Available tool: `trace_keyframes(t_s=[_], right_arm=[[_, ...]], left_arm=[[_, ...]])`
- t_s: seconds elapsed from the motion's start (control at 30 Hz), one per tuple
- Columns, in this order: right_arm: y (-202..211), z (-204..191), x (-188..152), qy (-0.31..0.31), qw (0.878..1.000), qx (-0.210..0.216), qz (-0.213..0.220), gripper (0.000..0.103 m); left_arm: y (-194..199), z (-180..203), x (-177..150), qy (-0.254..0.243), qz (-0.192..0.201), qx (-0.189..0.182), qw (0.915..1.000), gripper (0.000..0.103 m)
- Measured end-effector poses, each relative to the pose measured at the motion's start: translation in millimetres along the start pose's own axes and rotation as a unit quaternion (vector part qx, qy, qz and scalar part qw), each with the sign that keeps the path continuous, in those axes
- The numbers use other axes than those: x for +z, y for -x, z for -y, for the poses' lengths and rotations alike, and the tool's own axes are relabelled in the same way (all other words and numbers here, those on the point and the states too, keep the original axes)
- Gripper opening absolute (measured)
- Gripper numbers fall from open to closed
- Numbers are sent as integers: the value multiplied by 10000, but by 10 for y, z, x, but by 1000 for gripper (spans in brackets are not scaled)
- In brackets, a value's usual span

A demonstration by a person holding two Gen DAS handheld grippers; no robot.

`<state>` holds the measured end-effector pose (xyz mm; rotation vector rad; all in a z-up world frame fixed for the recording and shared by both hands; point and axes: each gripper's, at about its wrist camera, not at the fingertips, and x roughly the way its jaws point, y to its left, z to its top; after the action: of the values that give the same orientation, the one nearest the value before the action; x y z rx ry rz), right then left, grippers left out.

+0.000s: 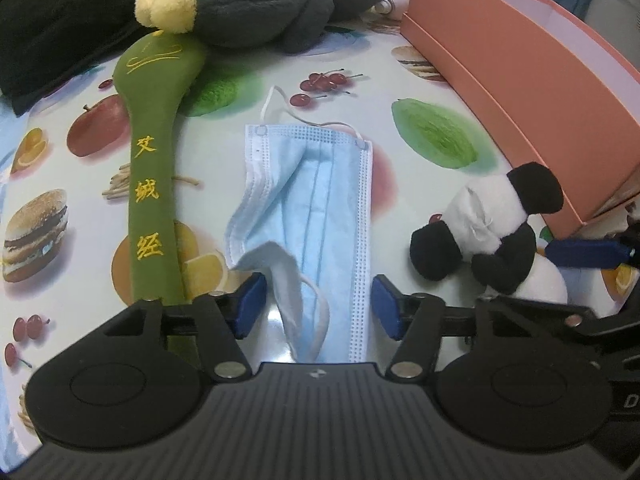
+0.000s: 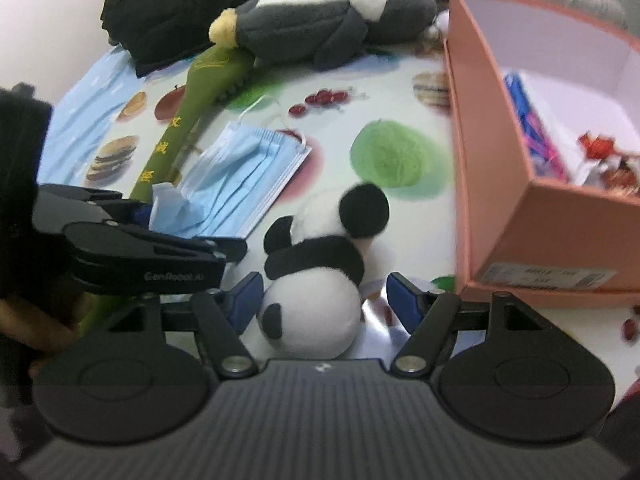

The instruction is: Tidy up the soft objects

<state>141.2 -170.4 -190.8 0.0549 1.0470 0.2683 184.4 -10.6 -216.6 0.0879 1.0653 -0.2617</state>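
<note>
**Operator:** I have the left gripper [image 1: 319, 306] part open over the near end of the face mask [image 1: 316, 216]. The mask lies between its pads, but neither pad presses on it, so nothing is held. The right gripper [image 2: 323, 300] is also part open, with the panda toy [image 2: 316, 280] between its pads. I cannot confirm contact there, so I count it as not gripped.

**Assistant:** How will each one handle?

**Operator:** I judge the mask very light and limp. It will fold and drape, and its ear loops may snag. I would pinch the stitched short edge, where the layers are thickest. The panda looks soft and springy. I would close on its round white body, not on an ear.

**Assistant:** Describe them and their positions.

**Operator:** The mask is pale blue and pleated with white loops, one corner curled up. It lies flat on the fruit-print table [image 1: 420, 92], beside a long green plush [image 1: 154, 184]. The panda is black and white, lying just beside the open pink box [image 2: 516, 216].
</note>
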Motion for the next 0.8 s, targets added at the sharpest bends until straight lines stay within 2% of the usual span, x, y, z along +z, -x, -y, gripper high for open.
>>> trace_keyframes(t_s=[0.17, 0.3, 0.4, 0.8], right_arm=[[-116, -15, 1, -75, 9997, 161, -173, 64], [-171, -33, 2, -68, 9995, 188, -232, 63], [-151, -38, 17, -37, 9996, 176, -202, 61], [193, 61, 51, -3, 9999, -6, 113, 60]], left_arm=[[22, 14, -7, 145, 48, -1, 9999, 47], [39, 31, -21, 289, 69, -26, 9996, 23], [62, 12, -45, 505, 99, -118, 9986, 14], [388, 31, -169, 1252, 316, -321, 9911, 10]])
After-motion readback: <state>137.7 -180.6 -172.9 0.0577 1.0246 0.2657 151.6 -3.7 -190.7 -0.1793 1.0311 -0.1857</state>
